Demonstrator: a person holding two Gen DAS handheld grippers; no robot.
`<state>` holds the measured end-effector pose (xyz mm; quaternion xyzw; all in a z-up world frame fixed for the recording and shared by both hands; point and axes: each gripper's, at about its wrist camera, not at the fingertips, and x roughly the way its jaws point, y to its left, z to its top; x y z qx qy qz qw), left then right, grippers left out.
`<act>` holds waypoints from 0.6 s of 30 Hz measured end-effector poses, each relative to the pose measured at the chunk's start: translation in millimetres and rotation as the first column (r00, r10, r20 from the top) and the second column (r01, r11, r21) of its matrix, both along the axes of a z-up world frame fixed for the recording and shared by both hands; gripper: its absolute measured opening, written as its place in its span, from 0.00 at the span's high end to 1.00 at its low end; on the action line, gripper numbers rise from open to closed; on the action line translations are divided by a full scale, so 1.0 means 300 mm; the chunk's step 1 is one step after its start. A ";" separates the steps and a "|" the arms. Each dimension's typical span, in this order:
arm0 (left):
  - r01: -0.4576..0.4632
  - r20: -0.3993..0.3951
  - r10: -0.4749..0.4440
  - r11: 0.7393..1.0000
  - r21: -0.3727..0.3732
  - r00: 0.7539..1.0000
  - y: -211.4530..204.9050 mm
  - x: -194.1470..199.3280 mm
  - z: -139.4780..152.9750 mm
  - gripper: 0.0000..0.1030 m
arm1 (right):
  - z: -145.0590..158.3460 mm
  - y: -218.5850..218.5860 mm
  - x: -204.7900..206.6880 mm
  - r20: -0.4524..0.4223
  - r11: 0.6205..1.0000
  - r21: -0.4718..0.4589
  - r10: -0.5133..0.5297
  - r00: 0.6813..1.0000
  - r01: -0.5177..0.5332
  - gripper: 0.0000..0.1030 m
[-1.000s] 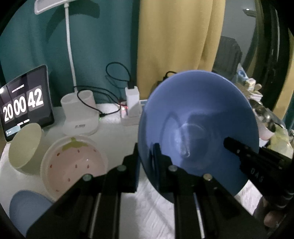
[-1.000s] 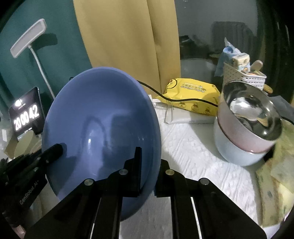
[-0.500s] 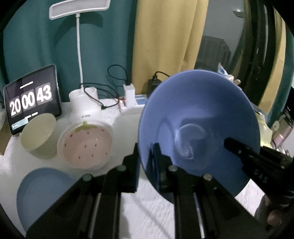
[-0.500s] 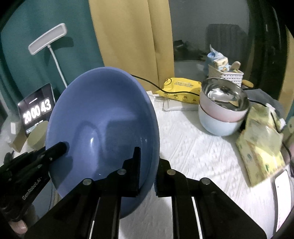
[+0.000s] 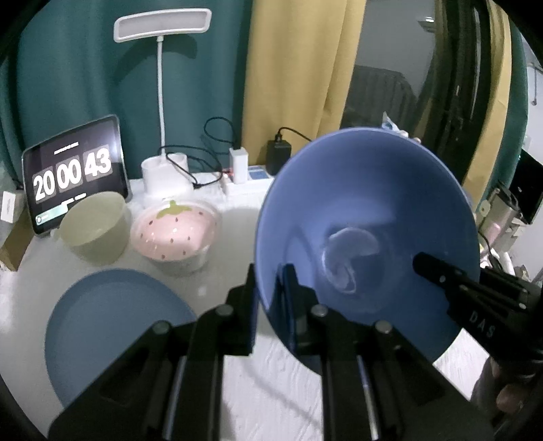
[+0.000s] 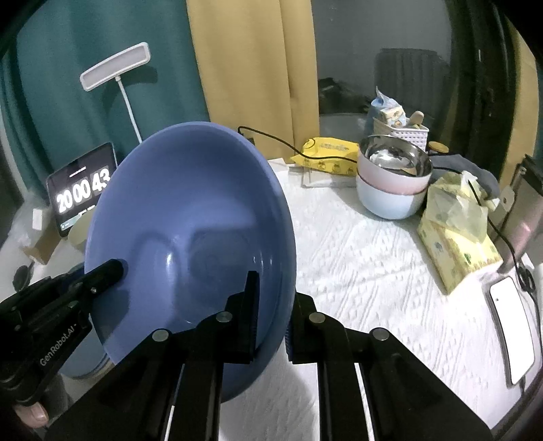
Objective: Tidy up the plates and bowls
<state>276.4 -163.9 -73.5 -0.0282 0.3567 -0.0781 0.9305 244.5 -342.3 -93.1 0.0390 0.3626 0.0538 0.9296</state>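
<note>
A large blue bowl (image 5: pixel 366 217) hangs tilted above the table, held between both grippers. My left gripper (image 5: pixel 269 281) is shut on its left rim, one finger inside and one outside. On the opposite rim my right gripper (image 6: pixel 271 298) is shut the same way. In the right wrist view the bowl (image 6: pixel 190 210) fills the left half. A flat blue plate (image 5: pixel 112 325) lies on the table at lower left. Behind it stand a pink strawberry bowl (image 5: pixel 176 230) and a pale green bowl (image 5: pixel 95 224).
A tablet clock (image 5: pixel 73 173), a desk lamp (image 5: pixel 163 25) and chargers line the back edge. At the right stand stacked bowls (image 6: pixel 393 179) with a steel one on top, yellow tissue packs (image 6: pixel 458 237), a wipes pack (image 6: pixel 325 156) and a phone (image 6: pixel 512 329).
Both grippers have drawn back and slightly up with the blue bowl between them. More of the table shows, and the flat blue plate has come fully into the left wrist view.
</note>
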 end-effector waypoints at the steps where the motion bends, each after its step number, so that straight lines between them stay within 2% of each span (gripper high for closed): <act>1: 0.002 -0.003 -0.002 1.000 0.000 1.000 0.002 -0.014 -0.001 0.87 | 0.000 0.001 -0.011 -0.002 1.000 0.001 -0.001 1.000 0.001 0.87; 10: 0.026 -0.033 -0.026 1.000 0.003 0.999 0.022 -0.128 -0.019 0.87 | -0.030 0.018 -0.127 -0.030 1.000 0.006 -0.008 1.000 0.008 0.87; 18: 0.039 -0.080 -0.039 0.999 0.005 0.996 0.031 -0.176 -0.067 0.87 | -0.079 0.028 -0.184 -0.077 1.000 0.008 -0.004 0.997 0.005 0.86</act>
